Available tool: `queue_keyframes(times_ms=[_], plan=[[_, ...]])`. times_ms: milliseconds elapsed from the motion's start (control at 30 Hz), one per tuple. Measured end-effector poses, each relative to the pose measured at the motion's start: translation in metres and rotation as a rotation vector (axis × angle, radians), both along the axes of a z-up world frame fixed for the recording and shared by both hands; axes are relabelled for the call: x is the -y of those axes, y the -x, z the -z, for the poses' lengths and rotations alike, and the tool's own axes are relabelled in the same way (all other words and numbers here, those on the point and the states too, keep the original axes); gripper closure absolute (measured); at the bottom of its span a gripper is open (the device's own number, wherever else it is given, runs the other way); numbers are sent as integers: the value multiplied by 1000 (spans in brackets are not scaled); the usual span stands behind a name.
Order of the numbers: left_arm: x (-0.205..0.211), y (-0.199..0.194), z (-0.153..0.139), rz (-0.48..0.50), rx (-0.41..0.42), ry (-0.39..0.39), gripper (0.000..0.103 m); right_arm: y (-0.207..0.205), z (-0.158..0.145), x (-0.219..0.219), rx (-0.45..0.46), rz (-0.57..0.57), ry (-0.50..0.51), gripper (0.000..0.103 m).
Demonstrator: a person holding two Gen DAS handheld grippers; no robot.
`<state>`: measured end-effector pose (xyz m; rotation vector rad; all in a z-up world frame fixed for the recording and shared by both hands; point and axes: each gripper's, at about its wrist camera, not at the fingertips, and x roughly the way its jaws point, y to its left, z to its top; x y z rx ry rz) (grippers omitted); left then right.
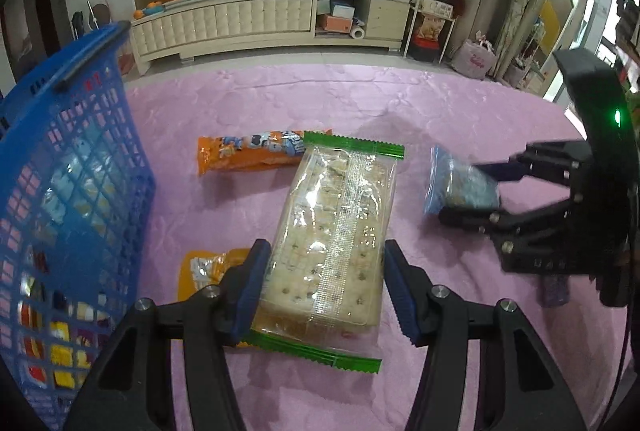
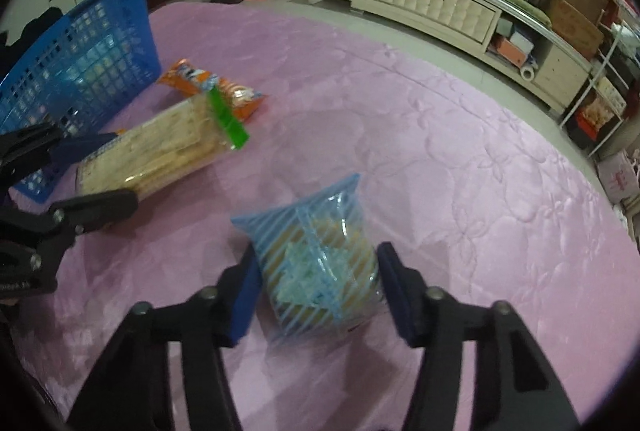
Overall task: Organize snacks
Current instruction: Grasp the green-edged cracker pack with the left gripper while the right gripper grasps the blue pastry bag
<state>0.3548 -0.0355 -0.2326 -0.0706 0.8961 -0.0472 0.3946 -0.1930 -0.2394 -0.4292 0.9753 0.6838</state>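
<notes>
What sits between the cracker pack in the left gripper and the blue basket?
Nothing visible. The cracker pack sits between the left gripper's fingers, and only bare pink cloth separates it from the basket.

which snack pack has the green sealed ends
The large clear cracker pack, between the left gripper fingers. The others differ: two orange packs, one blue-striped pack.
</notes>
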Motion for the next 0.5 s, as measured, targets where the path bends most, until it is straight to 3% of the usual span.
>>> queue_keyframes(times_ms=[500], plan=[[-5,107,-68,-16,72,33,48,128,-88,3,19,156,-56,44]])
